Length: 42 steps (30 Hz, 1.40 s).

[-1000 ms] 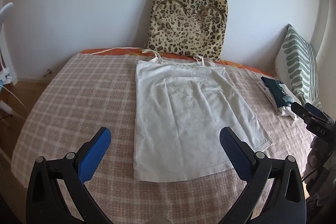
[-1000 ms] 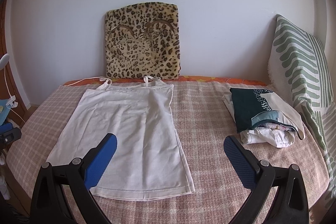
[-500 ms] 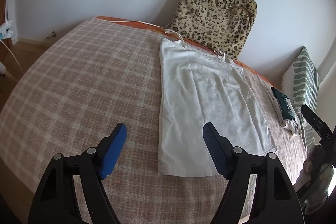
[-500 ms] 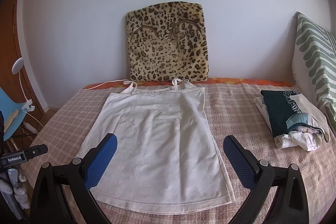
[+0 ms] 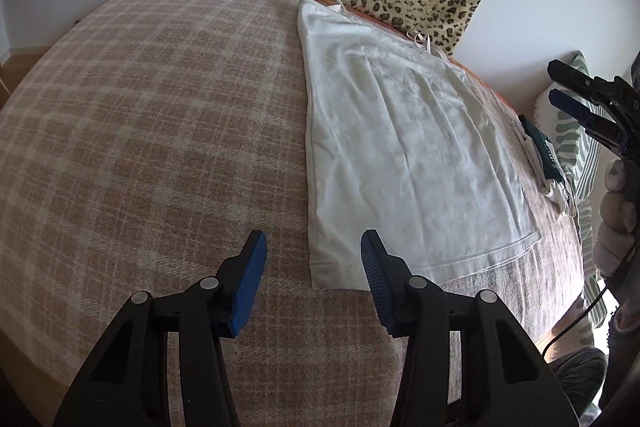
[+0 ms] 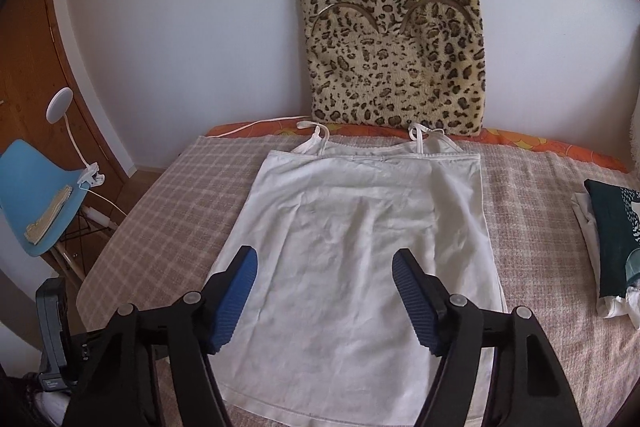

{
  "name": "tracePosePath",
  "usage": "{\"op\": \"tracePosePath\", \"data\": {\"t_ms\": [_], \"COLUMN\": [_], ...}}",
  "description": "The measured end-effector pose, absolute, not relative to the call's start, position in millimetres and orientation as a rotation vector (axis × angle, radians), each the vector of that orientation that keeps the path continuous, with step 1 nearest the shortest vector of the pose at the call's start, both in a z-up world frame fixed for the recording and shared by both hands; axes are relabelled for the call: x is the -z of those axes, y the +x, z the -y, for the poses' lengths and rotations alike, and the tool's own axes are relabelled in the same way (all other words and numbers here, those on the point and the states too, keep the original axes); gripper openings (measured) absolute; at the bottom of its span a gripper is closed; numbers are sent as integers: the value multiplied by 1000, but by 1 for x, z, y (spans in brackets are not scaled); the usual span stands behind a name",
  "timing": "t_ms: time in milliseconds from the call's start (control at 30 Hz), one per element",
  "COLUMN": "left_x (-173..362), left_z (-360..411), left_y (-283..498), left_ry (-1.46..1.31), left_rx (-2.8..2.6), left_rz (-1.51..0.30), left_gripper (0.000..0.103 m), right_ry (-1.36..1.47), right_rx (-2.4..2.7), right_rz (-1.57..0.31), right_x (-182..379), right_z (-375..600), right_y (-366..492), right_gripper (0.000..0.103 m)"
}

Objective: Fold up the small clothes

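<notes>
Now your left hand-held gripper (image 5: 310, 251) tilts down over the near left hem corner of the white camisole (image 5: 404, 143), while your right hand-held gripper (image 6: 324, 267) angles down above its lower middle. That top lies flat on the plaid blanket (image 5: 140, 115) of the bed, straps toward the leopard-print cushion (image 6: 394, 47) against the wall. Both sets of jaws have just been closing, yet stay spread, pinching nothing.

I'm counting one white camisole (image 6: 360, 251) lying flat on one bed (image 6: 540, 195), one leopard-print cushion (image 6: 394, 43), one striped pillow (image 5: 576, 131), one pile of folded clothes (image 6: 612, 239), one blue chair (image 6: 36, 195), and two tongs (image 5: 310, 259) (image 6: 324, 267).
</notes>
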<state>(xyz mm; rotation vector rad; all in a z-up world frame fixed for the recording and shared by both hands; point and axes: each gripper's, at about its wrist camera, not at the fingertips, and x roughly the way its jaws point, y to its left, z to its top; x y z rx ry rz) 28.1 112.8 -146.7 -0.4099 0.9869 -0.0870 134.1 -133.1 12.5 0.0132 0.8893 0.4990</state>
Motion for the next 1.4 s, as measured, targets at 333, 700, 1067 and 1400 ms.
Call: {"op": "tracePosePath", "data": {"t_ms": [333,700,1067,1400], "left_x": [156,159,166,169], "left_z": [-116,-114,-115,-120], "left_y": [35,40,48,53], "left_ry": [-582,-578,-613,-662], "left_rx": [192,177,196,205], "left_rz": [-1025,-1035,-1005,-1011], "left_gripper": [47,20,19,8], "right_ry": [-31,-13,-85,-237], "right_rx": [-623,-601,-528,-495], "right_rz": [-1019,-1187,-1255,-1221], "right_x": [-3,45,102,124], "right_z": [52,-7,-52,-101], "right_y": [193,268,319,350], "right_gripper": [60,48,48,48]}}
